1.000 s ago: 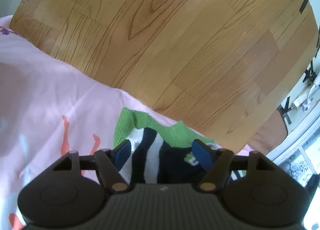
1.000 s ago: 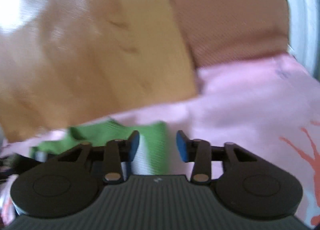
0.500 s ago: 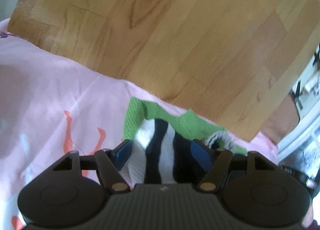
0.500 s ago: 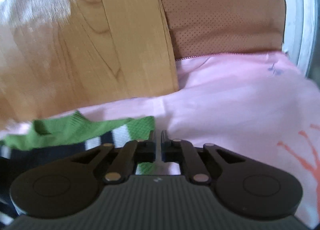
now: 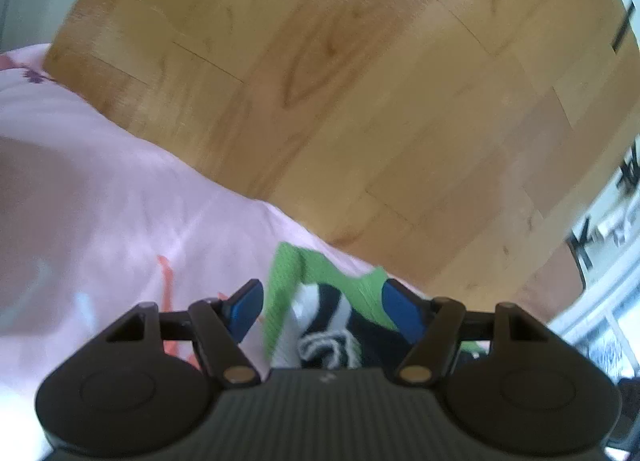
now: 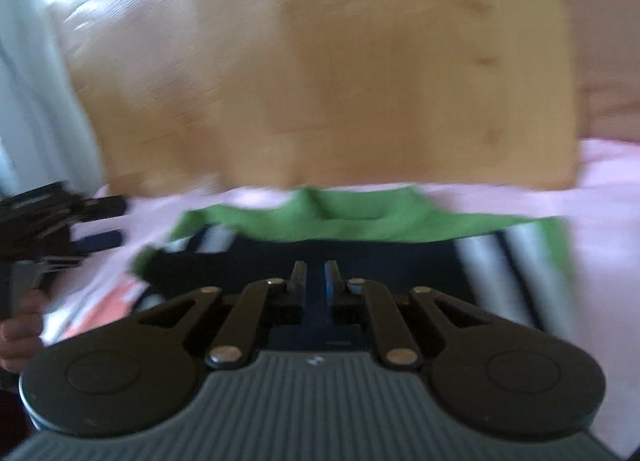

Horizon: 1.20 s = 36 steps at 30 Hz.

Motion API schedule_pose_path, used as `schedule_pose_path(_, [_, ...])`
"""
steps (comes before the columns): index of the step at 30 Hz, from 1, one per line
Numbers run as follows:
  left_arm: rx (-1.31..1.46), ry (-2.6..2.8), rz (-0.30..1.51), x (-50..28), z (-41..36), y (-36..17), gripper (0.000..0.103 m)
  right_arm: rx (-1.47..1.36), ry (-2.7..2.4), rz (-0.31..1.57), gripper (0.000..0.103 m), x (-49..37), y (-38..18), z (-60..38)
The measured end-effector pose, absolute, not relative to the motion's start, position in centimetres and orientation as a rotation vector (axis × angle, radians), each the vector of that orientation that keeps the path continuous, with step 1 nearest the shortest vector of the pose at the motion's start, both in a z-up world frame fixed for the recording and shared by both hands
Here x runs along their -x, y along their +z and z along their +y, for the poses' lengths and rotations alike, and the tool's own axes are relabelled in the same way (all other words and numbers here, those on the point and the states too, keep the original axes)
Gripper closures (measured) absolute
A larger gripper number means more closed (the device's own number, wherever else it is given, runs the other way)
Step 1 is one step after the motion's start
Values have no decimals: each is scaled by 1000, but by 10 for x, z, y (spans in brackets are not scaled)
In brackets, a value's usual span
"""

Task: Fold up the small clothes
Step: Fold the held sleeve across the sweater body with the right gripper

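Pink bedsheet (image 5: 120, 221). Striped garment (image 6: 400, 229): mid-fold. Right gripper (image 6: 316, 275) pinched on dark fabric (apparently); left gripper (image 5: 324, 301) fingers apart, straddling. Next: carry over.

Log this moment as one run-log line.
task: fold small clothes | left hand-held gripper: open, straddling striped garment | right hand-held gripper: shut, whether on the garment unclear | surface: pink sheet

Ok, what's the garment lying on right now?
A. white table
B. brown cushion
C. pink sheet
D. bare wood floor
C: the green, navy and white striped garment lies on the pink sheet, with the wood floor beyond the sheet's edge.
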<state>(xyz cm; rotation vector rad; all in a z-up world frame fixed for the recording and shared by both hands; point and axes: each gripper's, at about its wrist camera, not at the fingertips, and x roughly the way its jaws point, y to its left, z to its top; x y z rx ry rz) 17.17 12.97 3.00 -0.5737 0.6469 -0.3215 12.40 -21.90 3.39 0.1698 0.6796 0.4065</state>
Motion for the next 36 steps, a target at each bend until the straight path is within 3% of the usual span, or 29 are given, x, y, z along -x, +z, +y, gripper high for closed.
schedule_pose_path(3, [466, -354, 698, -174, 112, 30, 51, -127, 424, 722, 91, -138, 16, -198])
schedule_pose_path(5, [342, -336, 774, -179, 93, 21, 73, -106, 348, 737, 95, -144, 4, -205])
schedule_pose_path(6, [287, -319, 813, -182, 86, 14, 78, -148, 344, 715, 96, -146, 0, -219])
schedule_pose_path(13, [80, -271, 764, -173, 58, 11, 75, -440, 285, 700, 102, -117, -4, -315])
schedule_pose_path(15, [40, -259, 751, -171, 53, 11, 74, -449, 179, 695, 90, -99, -1, -331])
schedule_pose_path(19, [19, -256, 749, -169, 52, 13, 72, -492, 152, 665, 90, -65, 3, -358])
schedule_pose_path(23, [-12, -256, 744, -167, 48, 11, 72, -383, 125, 654, 78, -44, 9, -359])
schedule_pose_path(24, [-20, -256, 742, -167, 47, 11, 72, -345, 96, 686, 82, -46, 4, -359])
schedule_pose_path(26, [-30, -256, 738, -166, 46, 11, 71, -294, 51, 667, 103, -49, -3, -365])
schedule_pose_path(28, [-42, -253, 733, -165, 46, 10, 67, -411, 34, 673, 103, -57, -6, -381])
schedule_pose_path(30, [-60, -230, 724, -164, 45, 9, 55, -440, 18, 667, 103, -61, -7, -384])
schedule_pose_path(31, [-70, -202, 719, -163, 46, 8, 43, -415, 15, 662, 103, -60, -7, -380])
schedule_pose_path(36, [52, -211, 772, -159, 64, 14, 45, -381, 15, 650, 102, -49, -6, -374])
